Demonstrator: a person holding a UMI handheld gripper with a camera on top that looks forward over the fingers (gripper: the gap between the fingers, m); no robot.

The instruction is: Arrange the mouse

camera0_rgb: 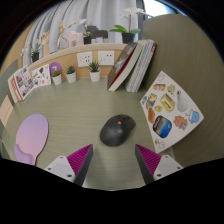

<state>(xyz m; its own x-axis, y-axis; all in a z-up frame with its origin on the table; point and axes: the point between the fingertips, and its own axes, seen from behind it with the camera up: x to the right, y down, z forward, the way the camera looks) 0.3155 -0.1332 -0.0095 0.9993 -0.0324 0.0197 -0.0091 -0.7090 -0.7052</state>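
Dark, seemingly black mouse [117, 129] just ahead of spread fingers [80, 158].

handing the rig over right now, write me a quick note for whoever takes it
Hand-held gripper: open, holding nothing, pink pads either side of bare desk.
Mouse: black, resting on the desk just ahead of the fingers, roughly centred between them, untouched.
Mouse pad: lilac, on the desk off to the left of the mouse, with nothing on it.
Done: nothing visible yet.
Left: close on the mouse and move it, probably onto the mouse pad.
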